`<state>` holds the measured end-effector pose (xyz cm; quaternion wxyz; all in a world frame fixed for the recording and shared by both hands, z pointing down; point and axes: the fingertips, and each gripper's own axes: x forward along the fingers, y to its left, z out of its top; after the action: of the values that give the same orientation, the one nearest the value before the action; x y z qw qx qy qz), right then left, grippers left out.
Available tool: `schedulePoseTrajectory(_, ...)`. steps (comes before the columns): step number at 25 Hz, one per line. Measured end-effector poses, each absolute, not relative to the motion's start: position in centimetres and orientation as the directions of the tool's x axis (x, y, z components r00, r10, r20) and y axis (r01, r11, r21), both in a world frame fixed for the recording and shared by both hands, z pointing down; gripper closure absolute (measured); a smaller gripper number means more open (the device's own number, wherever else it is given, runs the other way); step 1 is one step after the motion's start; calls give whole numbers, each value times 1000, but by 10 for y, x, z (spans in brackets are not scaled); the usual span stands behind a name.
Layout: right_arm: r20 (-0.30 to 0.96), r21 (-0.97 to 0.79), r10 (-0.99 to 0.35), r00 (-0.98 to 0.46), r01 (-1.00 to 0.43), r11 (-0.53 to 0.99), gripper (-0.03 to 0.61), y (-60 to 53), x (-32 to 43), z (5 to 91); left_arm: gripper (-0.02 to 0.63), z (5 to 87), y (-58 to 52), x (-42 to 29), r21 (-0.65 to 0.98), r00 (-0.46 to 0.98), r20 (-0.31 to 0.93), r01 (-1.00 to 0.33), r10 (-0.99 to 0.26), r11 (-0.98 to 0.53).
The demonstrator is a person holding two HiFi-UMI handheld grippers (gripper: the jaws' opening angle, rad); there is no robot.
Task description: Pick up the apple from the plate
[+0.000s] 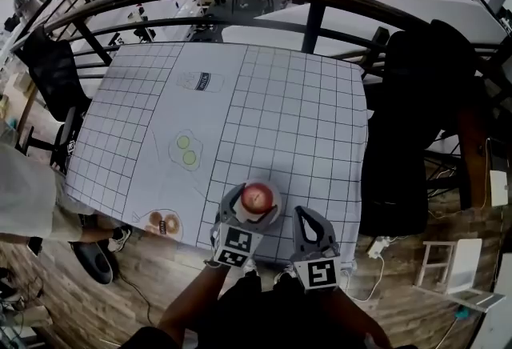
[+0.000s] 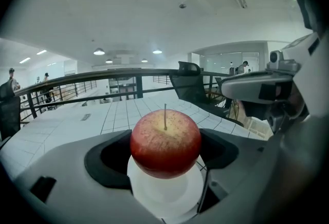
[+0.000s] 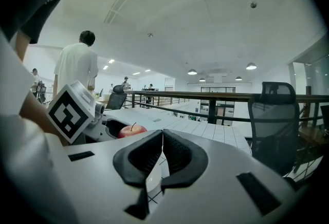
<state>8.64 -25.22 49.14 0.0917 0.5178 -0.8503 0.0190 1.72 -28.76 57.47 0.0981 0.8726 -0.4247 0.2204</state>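
Observation:
A red apple (image 1: 256,198) with its stem up sits over a small white plate (image 1: 270,218) near the front edge of the table. My left gripper (image 1: 254,197) reaches over the plate, one jaw on each side of the apple. In the left gripper view the apple (image 2: 165,142) fills the gap between the black pads (image 2: 108,159), which meet its sides, with the plate (image 2: 169,194) below it. I cannot tell whether the apple rests on the plate. My right gripper (image 1: 306,217) hovers just right of the plate, shut and empty (image 3: 163,141). From there the apple (image 3: 132,130) shows at the left.
The table (image 1: 288,115) wears a white grid cloth with printed pictures (image 1: 186,149). A black railing (image 1: 312,19) runs behind it, and black chairs stand at the right (image 1: 408,99) and left (image 1: 52,75). A person (image 1: 24,195) stands at the left.

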Motion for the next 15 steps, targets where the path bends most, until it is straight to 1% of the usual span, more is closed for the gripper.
schedulePoseTrajectory(6,121,74,-876,-468,-875,478,555,-259,88,468,202,535,-283,15,-1,550,419,-795,-722,-606)
schedulePoseTrajectory(15,19,78,-857,-514,-854,514,555,-264,87,426,202,492,-276,13,-35,536,378,-807,-755,-590)
